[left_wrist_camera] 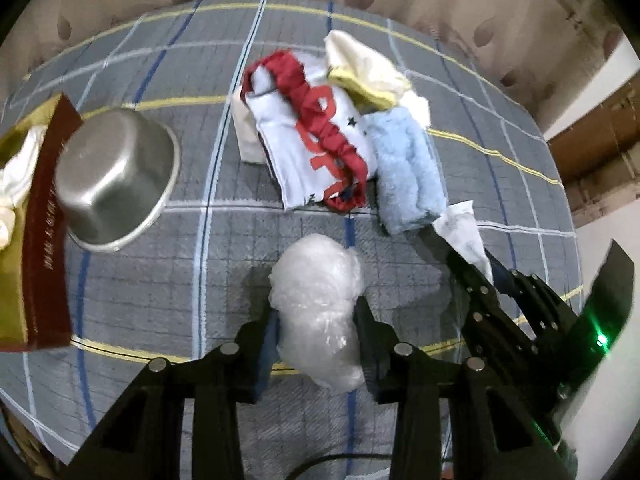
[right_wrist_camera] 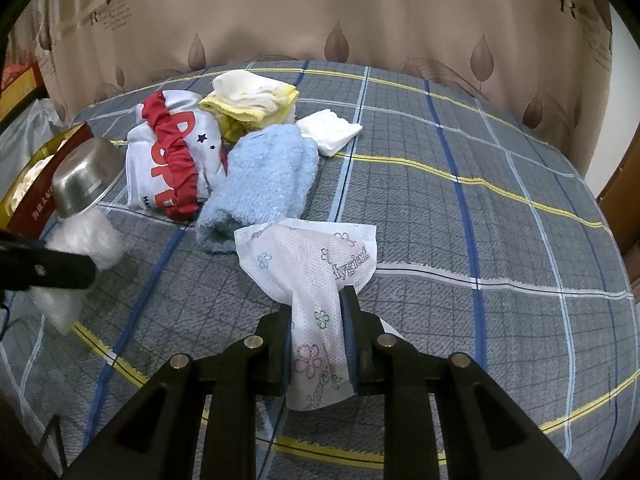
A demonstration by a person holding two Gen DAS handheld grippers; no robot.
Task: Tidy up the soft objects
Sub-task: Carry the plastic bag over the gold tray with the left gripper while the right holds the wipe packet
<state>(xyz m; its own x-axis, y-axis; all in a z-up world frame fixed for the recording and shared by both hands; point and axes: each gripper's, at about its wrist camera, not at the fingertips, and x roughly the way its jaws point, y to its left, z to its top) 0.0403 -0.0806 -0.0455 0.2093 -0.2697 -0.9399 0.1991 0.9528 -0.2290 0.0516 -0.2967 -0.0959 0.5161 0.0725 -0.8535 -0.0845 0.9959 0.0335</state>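
Note:
My left gripper [left_wrist_camera: 318,320] is shut on a crumpled wad of clear plastic [left_wrist_camera: 320,292], just above the plaid bed cover [left_wrist_camera: 160,280]. That wad [right_wrist_camera: 86,240] and a left finger [right_wrist_camera: 48,272] show at the left edge of the right wrist view. My right gripper [right_wrist_camera: 316,324] is shut on a white flower-printed wipe packet [right_wrist_camera: 312,264], which hangs limp between the pads. Beyond both lies a pile: a white garment with red lettering and a red ruffled band [left_wrist_camera: 316,132], a fluffy blue towel [left_wrist_camera: 408,172], yellow and cream cloths [left_wrist_camera: 368,76] and a folded white cloth [right_wrist_camera: 330,132].
An upturned steel bowl [left_wrist_camera: 116,176] leans against a red and gold box [left_wrist_camera: 44,232] at the left, with white cloth inside the box. A brown leaf-patterned curtain [right_wrist_camera: 320,12] hangs behind the bed. The right gripper's body [left_wrist_camera: 520,320] reaches in from the right.

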